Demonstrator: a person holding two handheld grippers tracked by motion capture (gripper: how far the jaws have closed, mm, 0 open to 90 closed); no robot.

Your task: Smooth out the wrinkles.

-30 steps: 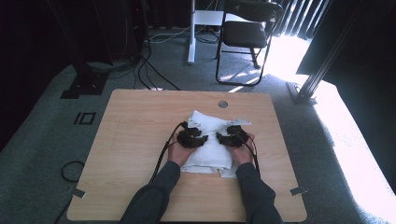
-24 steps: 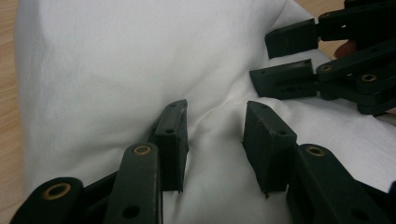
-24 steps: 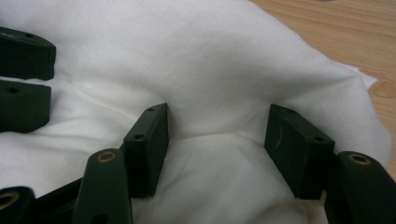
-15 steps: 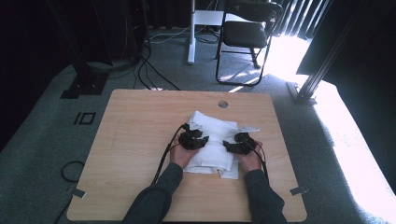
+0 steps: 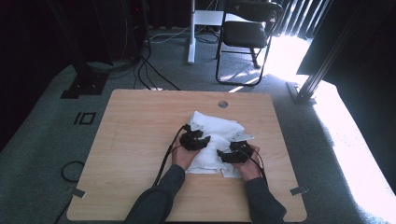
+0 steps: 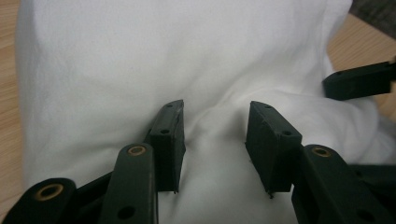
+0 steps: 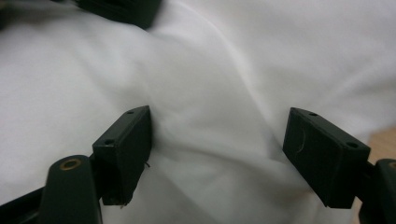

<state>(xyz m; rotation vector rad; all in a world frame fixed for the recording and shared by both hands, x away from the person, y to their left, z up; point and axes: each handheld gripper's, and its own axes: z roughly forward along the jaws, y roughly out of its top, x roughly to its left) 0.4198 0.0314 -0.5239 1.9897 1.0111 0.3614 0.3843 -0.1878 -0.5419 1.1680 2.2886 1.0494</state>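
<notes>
From above, two sleeved forearms come in at the near edge of the table (image 5: 140, 140), and each hand sets a gripper on a white cloth (image 5: 219, 128) that lies crumpled a little right of the table's middle. The left gripper (image 5: 198, 140) rests on the cloth's near left part; the right gripper (image 5: 229, 156) sits lower, at its near right edge. That view is too small to show the jaws. The left gripper view does: they stand partly apart and have just opened a little, with a raised fold of cloth (image 6: 215, 121) between the pads (image 6: 170, 135), and one black jaw of the other gripper shows at the right edge. The right gripper view shows its jaws wide, just opened further, with cloth (image 7: 219, 140) bulging between them, apparently unpinched. Beyond the table, the high view takes in a folding chair (image 5: 245, 35) and floor cables (image 5: 154, 74).
</notes>
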